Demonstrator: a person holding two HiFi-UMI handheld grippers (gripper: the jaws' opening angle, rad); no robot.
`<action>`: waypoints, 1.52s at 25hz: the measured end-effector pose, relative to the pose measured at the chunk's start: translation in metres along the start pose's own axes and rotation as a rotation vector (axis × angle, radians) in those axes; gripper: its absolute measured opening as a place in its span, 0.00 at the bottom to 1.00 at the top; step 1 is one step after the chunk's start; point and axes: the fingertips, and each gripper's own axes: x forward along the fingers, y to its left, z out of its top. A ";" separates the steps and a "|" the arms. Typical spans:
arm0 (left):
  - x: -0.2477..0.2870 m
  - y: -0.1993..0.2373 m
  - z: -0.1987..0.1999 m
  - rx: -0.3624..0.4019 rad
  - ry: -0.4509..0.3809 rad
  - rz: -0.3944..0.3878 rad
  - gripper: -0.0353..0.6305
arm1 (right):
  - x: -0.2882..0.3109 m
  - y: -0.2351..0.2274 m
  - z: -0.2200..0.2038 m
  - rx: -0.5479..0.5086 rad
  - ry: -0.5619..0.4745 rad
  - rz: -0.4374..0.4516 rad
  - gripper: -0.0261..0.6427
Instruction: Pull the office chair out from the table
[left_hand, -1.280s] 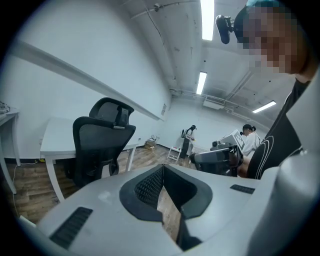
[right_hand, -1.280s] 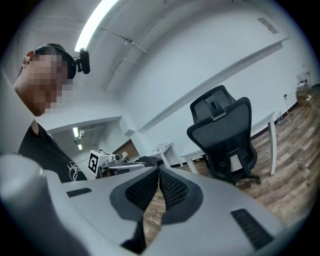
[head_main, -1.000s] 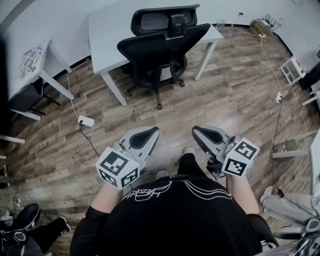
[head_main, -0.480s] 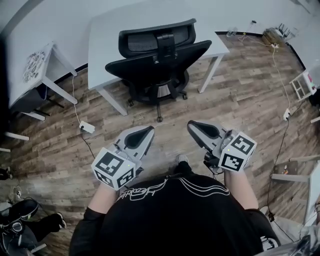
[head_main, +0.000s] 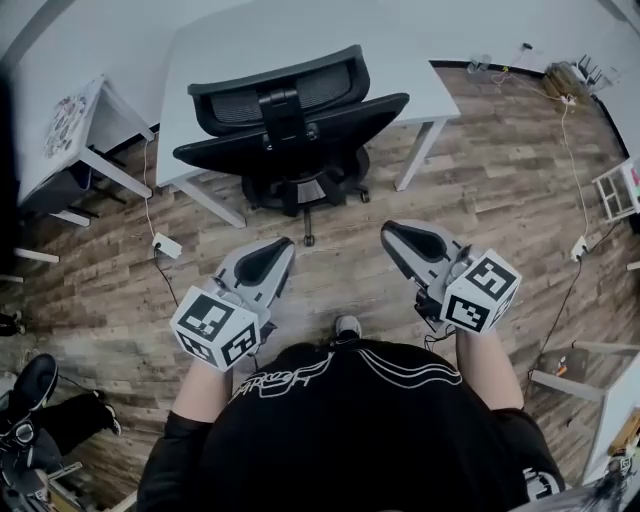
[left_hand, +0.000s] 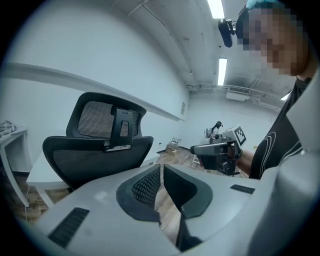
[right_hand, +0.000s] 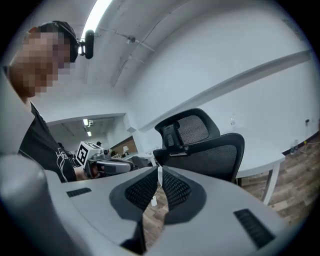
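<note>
A black mesh office chair (head_main: 290, 125) with a headrest stands pushed under the white table (head_main: 210, 50), its back facing me. Both grippers hang in front of my body over the wood floor, short of the chair and touching nothing. My left gripper (head_main: 282, 245) is shut and empty, pointing at the chair's left side. My right gripper (head_main: 389, 231) is also shut and empty, aimed to the right of the chair. In the left gripper view the chair (left_hand: 97, 150) rises beyond the shut left gripper (left_hand: 161, 168). The right gripper view shows the chair (right_hand: 202, 145) past the shut right gripper (right_hand: 160, 171).
A small white side table (head_main: 85, 135) stands at the left. A power strip (head_main: 161, 245) and its cable lie on the floor by the table leg (head_main: 215, 205). Someone's black shoes (head_main: 30, 385) are at the lower left. Cables and another power strip (head_main: 578, 248) lie at the right.
I have stepped closer to the chair and table, with both grippers carried forward. The chair now sits larger and further left in the head view. The jaws stayed shut.
</note>
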 end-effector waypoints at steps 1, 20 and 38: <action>0.002 0.000 0.000 0.002 0.000 0.013 0.07 | -0.002 -0.004 0.001 -0.009 0.000 0.007 0.10; -0.014 0.135 0.024 0.096 0.002 0.283 0.26 | 0.037 -0.094 0.050 -0.269 0.073 -0.108 0.18; 0.002 0.269 0.024 0.661 0.381 0.343 0.49 | 0.119 -0.176 0.069 -0.841 0.376 -0.269 0.46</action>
